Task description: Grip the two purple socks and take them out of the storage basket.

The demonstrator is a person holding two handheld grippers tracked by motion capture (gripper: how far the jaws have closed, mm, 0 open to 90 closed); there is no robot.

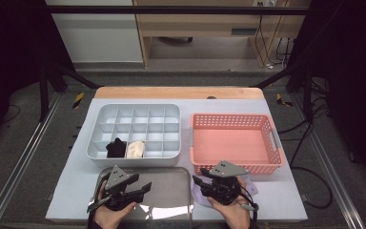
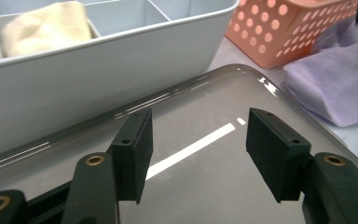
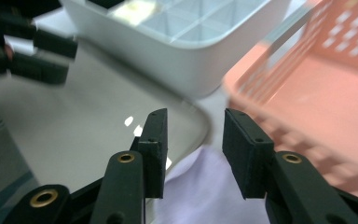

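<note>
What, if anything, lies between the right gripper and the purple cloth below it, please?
Nothing visible does. The right gripper hangs with open jaws just above the purple cloth, which lies bare on the table between the metal tray and the pink basket.

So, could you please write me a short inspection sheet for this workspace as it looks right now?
Surface: table under a pale cover, wooden strip at the far edge.
Job's things: lilac cloth beside the metal tray, under the right gripper.
Clutter: grey divided organiser holding a black item and a cream item; pink basket.
Grippers: left gripper open over the tray; right gripper open over the cloth.
Cables: several on the floor at right.
Surroundings: dark frame, wooden furniture behind.
</note>
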